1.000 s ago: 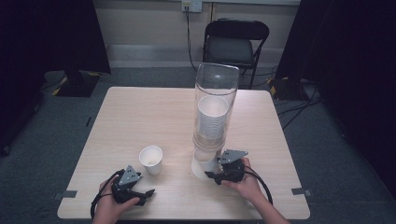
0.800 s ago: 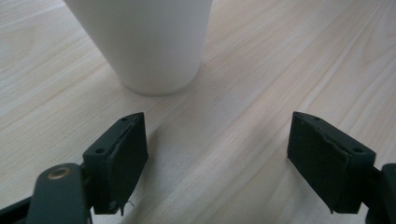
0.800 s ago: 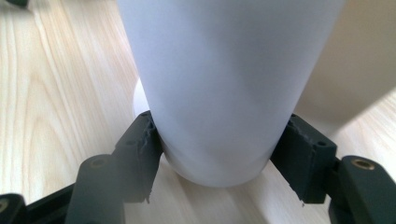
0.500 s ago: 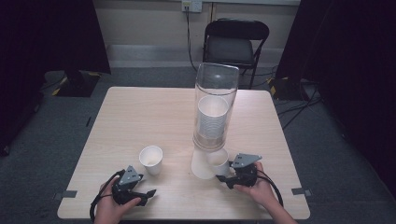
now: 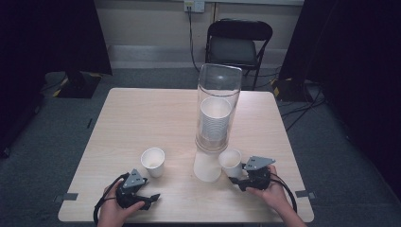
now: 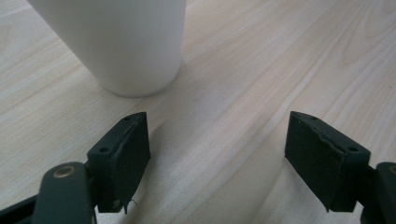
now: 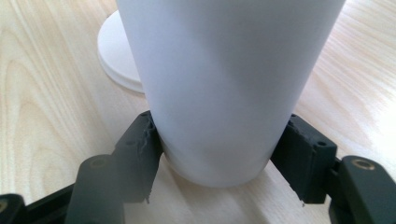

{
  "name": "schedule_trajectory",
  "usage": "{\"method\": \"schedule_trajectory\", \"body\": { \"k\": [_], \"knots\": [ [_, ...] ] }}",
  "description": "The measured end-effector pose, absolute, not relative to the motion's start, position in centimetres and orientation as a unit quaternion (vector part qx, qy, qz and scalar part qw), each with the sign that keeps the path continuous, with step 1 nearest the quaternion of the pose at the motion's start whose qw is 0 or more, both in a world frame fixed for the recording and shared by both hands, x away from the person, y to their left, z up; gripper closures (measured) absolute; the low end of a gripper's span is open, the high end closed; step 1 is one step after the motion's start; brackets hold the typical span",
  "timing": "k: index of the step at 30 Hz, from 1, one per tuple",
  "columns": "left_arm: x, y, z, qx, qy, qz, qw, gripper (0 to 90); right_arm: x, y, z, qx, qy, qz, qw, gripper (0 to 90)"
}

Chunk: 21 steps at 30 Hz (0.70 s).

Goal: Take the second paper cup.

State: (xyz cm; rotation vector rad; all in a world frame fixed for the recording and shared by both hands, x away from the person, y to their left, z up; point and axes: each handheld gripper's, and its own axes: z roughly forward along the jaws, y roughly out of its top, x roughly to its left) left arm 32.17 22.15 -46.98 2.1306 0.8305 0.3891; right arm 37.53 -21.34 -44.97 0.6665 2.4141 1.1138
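- held cup (image 7: 224, 88) sits upright between the right gripper (image 5: 240, 177) jaws, both pads pressed on its lower wall, base near the table (image 5: 142, 118) or just off it, can't tell which
- step in hand, as I read it: cup just pulled from the dispenser (image 5: 216, 113), now being carried clear; in the high view this cup (image 5: 230, 162) is just beside the dispenser's white base, ahead of the right jaws
- behind the held cup in the right gripper view, the round white base (image 7: 116, 51) is near but apart from it
- left gripper (image 5: 142, 197) jaws stand wide with nothing between them, only bare table
- first cup (image 6: 112, 42) stands upright ahead of the left jaws, off toward the left pad, not touched; same cup (image 5: 153, 161) in the high view is apart from the gripper
- next move likely: set the held cup down flat on open table, away from the base, then spread the right jaws without tipping it
- thin paper wall, so keep the squeeze light and lift straight off
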Motion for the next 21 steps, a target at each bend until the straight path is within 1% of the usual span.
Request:
{"method": "schedule_trajectory", "body": {
  "k": [5, 13, 19, 21],
  "knots": [
    [32.2, 22.2, -47.1, 0.841, 0.326, 0.156, 0.402, 21.0, 37.8, -21.1, -45.3, 0.236, 0.868, 0.389, 0.199, 35.6],
    [32.3, 22.3, -47.1, 0.84, 0.325, 0.158, 0.404, 20.5, 38.4, -21.0, -45.8, 0.257, 0.864, 0.393, 0.182, 35.3],
    [32.4, 22.4, -47.3, 0.838, 0.321, 0.16, 0.41, 20.4, 38.8, -21.0, -45.9, 0.265, 0.859, 0.4, 0.179, 34.9],
    [32.4, 22.5, -47.3, 0.84, 0.318, 0.161, 0.409, 20.3, 38.8, -21.1, -45.9, 0.267, 0.859, 0.399, 0.178, 33.5]
  ]
}}
